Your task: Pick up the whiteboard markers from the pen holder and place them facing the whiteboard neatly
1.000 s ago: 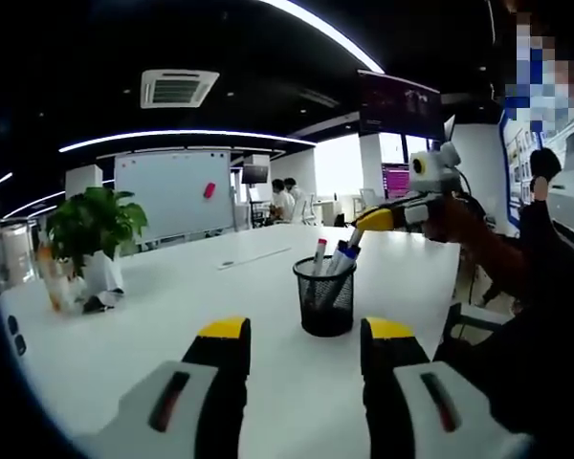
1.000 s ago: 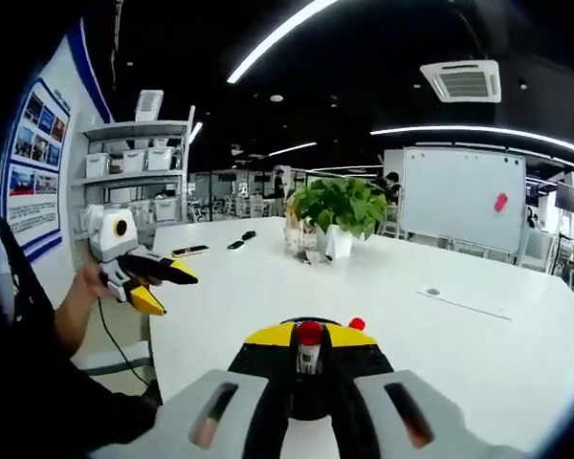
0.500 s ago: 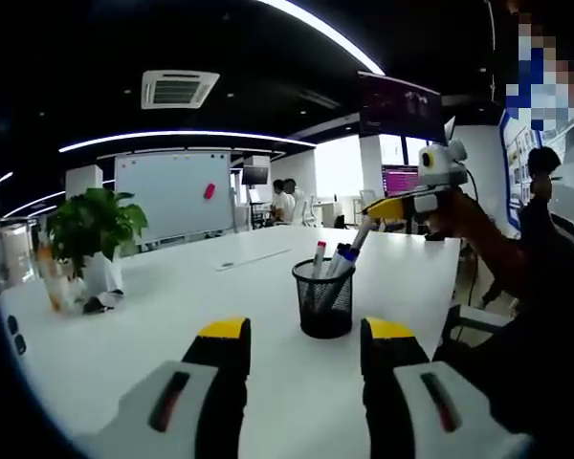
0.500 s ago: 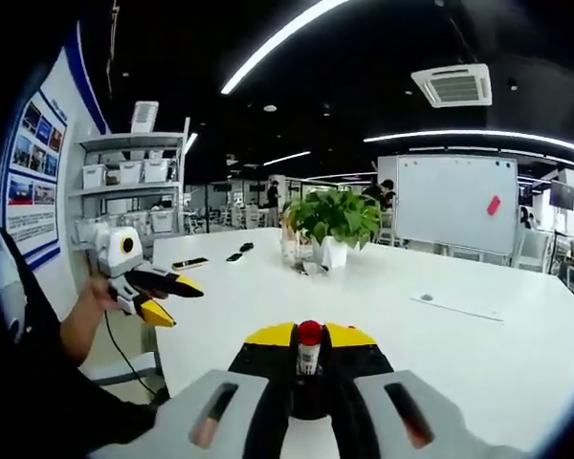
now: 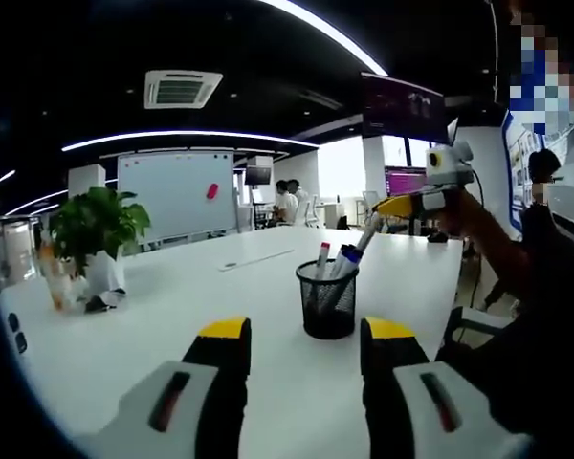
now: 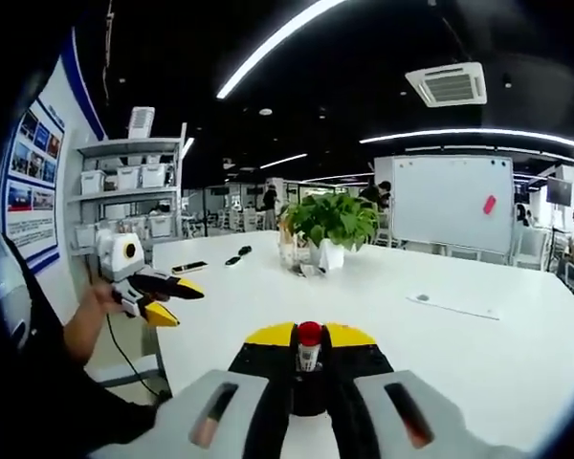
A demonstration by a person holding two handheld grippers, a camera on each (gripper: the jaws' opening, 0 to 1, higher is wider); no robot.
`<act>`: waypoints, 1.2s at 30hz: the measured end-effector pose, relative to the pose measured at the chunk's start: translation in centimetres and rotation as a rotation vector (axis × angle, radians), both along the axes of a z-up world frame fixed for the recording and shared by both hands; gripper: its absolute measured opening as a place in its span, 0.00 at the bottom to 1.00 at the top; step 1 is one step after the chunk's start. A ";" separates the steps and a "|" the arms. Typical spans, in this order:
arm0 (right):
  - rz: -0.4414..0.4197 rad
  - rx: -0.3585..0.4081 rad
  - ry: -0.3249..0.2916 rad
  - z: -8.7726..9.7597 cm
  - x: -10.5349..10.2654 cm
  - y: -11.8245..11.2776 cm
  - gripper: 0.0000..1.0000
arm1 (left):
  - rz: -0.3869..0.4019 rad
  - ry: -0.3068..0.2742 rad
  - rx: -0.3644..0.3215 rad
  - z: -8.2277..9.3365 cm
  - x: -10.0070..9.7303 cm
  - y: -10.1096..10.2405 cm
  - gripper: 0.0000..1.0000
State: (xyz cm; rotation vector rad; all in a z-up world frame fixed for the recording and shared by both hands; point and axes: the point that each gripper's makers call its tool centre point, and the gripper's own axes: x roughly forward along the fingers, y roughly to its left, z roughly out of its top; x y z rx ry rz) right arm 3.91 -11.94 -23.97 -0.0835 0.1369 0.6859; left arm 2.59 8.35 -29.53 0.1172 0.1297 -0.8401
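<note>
Early in the task, by the look of things. One whiteboard marker [image 6: 308, 346] clamped between the jaws of the right gripper [image 6: 308, 368], red cap toward the camera's forward view. Seen from the left gripper view, that same right gripper [image 5: 394, 205] held up above and just to the side of the pen holder [image 5: 327, 300], the marker [image 5: 367, 232] hanging from its yellow tips down toward the holder's rim; whether its lower end has cleared the mesh cannot be told. Long axis slanted there, upper end toward the gripper, lower end toward the holder. In the right gripper view, long axis running along the jaws, pointing out over the worktop [image 6: 440, 335] roughly toward the plant [image 6: 331, 218], with the whiteboard [image 6: 452, 204] off to one side of that line.

Several more markers [image 5: 337, 260] standing in the black mesh holder, tilted, caps up. None visible lying on the worktop, so nothing yet placed: all the laying-out left to do, plus turning each one toward the whiteboard [image 5: 179, 194] at the far end of the room.

Left gripper [image 5: 303, 335] low over the white worktop, jaws apart and holding nothing, the pen holder just beyond them.
</note>
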 end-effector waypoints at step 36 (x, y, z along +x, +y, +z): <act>0.029 -0.080 -0.058 -0.6 -2.7 0.2 0.13 | 0.002 0.002 0.005 -0.2 0.0 0.1 0.47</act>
